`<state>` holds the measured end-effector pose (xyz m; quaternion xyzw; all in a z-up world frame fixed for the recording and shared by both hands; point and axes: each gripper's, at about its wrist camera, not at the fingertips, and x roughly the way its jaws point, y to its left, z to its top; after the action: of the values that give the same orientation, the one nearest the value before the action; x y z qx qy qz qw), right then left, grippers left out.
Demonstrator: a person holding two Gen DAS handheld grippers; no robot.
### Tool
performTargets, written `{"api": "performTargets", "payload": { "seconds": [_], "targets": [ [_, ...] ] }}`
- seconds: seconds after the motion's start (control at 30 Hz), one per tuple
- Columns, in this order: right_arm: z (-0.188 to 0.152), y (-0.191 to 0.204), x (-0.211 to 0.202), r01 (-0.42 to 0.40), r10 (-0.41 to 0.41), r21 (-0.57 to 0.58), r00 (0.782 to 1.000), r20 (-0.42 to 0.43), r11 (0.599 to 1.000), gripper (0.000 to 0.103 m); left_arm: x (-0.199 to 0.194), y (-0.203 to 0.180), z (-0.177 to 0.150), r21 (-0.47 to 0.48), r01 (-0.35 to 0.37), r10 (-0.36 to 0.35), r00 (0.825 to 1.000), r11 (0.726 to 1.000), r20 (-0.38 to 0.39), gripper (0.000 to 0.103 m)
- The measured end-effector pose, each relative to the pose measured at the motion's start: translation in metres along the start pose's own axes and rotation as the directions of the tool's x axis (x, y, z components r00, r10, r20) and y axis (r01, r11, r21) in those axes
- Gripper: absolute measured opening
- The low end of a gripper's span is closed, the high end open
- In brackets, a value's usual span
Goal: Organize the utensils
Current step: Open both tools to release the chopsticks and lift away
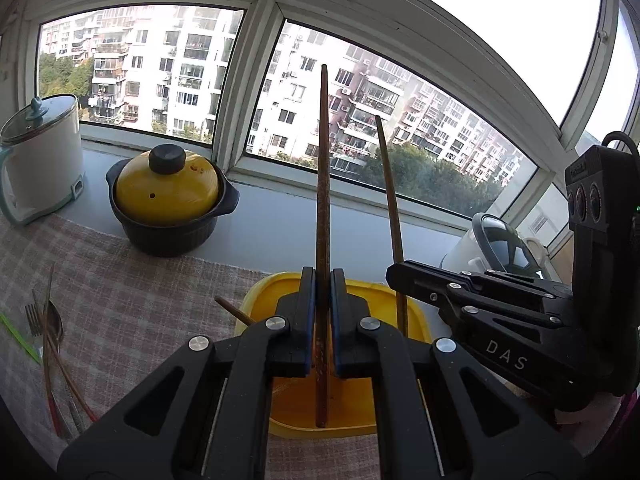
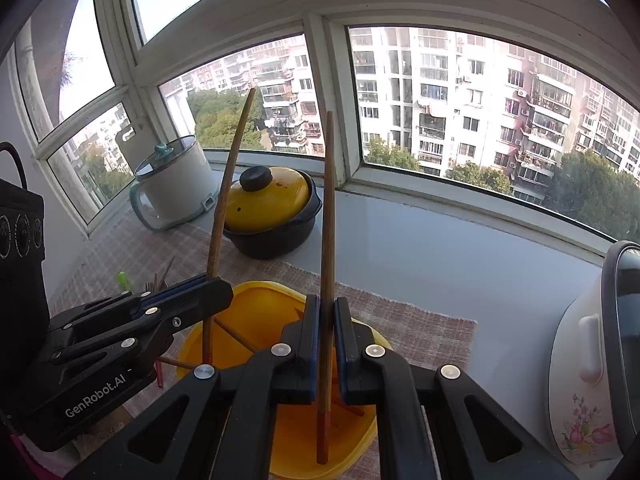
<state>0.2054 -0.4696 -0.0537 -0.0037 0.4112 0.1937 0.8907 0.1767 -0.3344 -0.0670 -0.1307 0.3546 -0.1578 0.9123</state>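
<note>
Utensils here are mostly chopsticks, and 2 of them stand upright in the grippers above a yellow container on the checked tablecloth.

Behind everything runs the wide window with apartment blocks outside, above a pale sill. On the sill at the left stands a white electric pot with a glass lid; beside it sits a dark casserole with a yellow lid. At the right edge is a white floral appliance.

The yellow container lies on the cloth directly under both grippers. The left gripper is clamped on 1 brown chopstick, its blue-edged pads pressed against the stick from both sides; the stick's lower end reaches down into the container. The right gripper is likewise closed tight on a 2nd chopstick, which also stands upright with its lower tip in the container. Each gripper shows from the side in the other's view, just beside it, with its stick rising from the jaws.

More chopsticks lie slanted inside the container, 1 poking over its left rim. Well apart on the cloth to the left lies a loose group of utensils: a fork, a spoon, thin chopsticks and a green item that I cannot identify.
</note>
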Motion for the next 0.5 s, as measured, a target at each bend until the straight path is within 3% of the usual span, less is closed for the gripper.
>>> {"api": "performTargets", "payload": {
  "seconds": [0.1,0.17,0.23,0.5],
  "targets": [
    [-0.001,0.001,0.000,0.009,-0.009,-0.006,1.000,-0.007,1.000,0.005,-0.002,-0.001,0.001,0.005,-0.013,0.013,1.000,1.000,-0.002,0.004],
    [-0.002,0.000,0.000,0.017,-0.017,0.005,1.000,-0.008,1.000,0.018,-0.003,0.001,0.001,-0.007,-0.010,0.010,1.000,1.000,-0.007,0.004],
    [-0.003,-0.002,-0.002,0.018,-0.018,0.018,1.000,-0.007,1.000,0.023,-0.006,0.003,0.000,-0.009,-0.017,0.017,1.000,1.000,-0.006,0.004],
    [-0.007,0.002,-0.015,0.051,-0.051,0.006,0.999,0.015,0.999,0.029,-0.018,0.008,-0.003,-0.012,-0.030,0.030,1.000,0.999,-0.004,0.005]
  ]
}}
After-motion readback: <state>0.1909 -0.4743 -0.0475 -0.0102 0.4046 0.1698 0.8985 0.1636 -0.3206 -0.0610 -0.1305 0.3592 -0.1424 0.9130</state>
